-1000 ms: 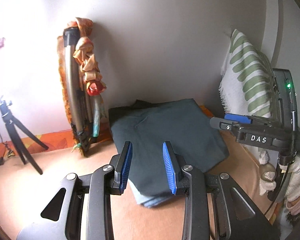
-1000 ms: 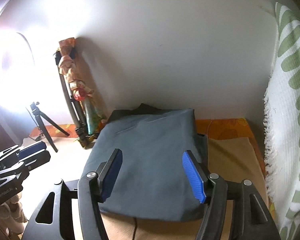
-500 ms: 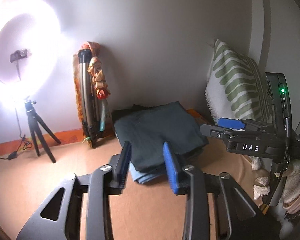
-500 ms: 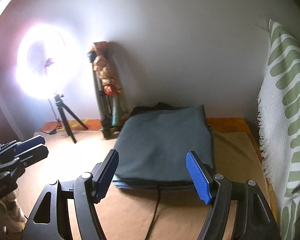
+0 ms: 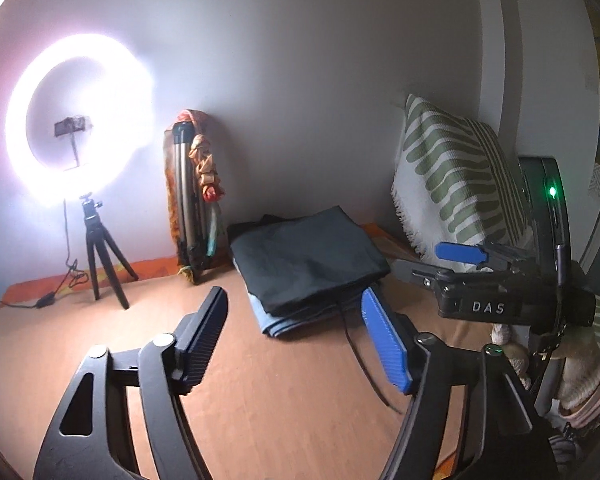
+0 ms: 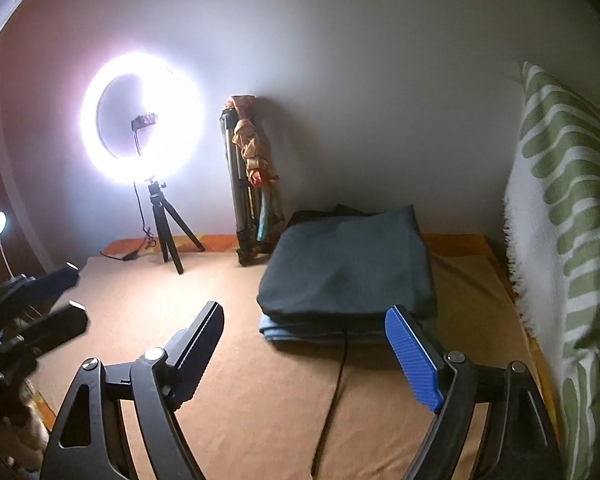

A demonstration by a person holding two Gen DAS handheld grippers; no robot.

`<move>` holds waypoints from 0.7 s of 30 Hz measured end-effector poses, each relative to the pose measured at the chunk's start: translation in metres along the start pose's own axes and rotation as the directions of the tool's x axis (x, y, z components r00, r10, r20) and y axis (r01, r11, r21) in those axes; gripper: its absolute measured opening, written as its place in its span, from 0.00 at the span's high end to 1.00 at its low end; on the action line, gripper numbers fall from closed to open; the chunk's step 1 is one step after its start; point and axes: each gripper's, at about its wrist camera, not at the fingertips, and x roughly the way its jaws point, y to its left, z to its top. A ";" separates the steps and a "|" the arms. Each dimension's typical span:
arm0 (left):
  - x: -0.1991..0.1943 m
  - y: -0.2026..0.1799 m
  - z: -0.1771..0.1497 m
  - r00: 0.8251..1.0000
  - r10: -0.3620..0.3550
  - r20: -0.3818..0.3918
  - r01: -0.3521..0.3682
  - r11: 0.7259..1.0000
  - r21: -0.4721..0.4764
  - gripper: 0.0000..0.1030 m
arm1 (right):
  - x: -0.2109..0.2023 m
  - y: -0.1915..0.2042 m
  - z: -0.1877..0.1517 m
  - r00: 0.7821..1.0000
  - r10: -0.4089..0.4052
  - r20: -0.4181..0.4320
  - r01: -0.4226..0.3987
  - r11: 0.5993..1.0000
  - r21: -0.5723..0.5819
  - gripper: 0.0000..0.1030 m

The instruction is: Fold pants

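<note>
At centre frame, dark folded pants [image 6: 348,268] stacked on a light blue folded cloth [image 6: 300,330], lying on the tan surface [image 6: 236,420] near the back wall. Low in the frame, left gripper [image 5: 300,344] spread wide, holding nothing; right gripper [image 6: 312,352] likewise spread, empty. Upper left, glowing ring light [image 6: 142,120] on a tripod. Far right, green-striped pillow [image 6: 564,216].

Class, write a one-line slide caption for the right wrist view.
Open right gripper hangs short of the folded dark pants stacked on a light blue garment, ring light glowing behind.
</note>
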 end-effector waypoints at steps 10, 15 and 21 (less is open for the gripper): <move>-0.009 0.006 -0.029 0.998 0.052 -0.038 -0.054 0.998 -0.034 0.25 | -0.029 -0.005 -0.037 0.993 -0.102 0.056 0.101 0.994 0.033 0.00; -0.014 0.010 -0.040 0.995 0.073 -0.061 -0.076 0.996 -0.040 0.25 | -0.035 -0.002 -0.048 0.989 -0.135 0.063 0.135 0.991 0.015 0.00; -0.019 0.011 -0.056 0.990 0.120 -0.076 -0.121 0.993 -0.011 0.21 | -0.032 0.008 -0.063 0.986 -0.154 0.069 0.155 0.988 -0.014 0.00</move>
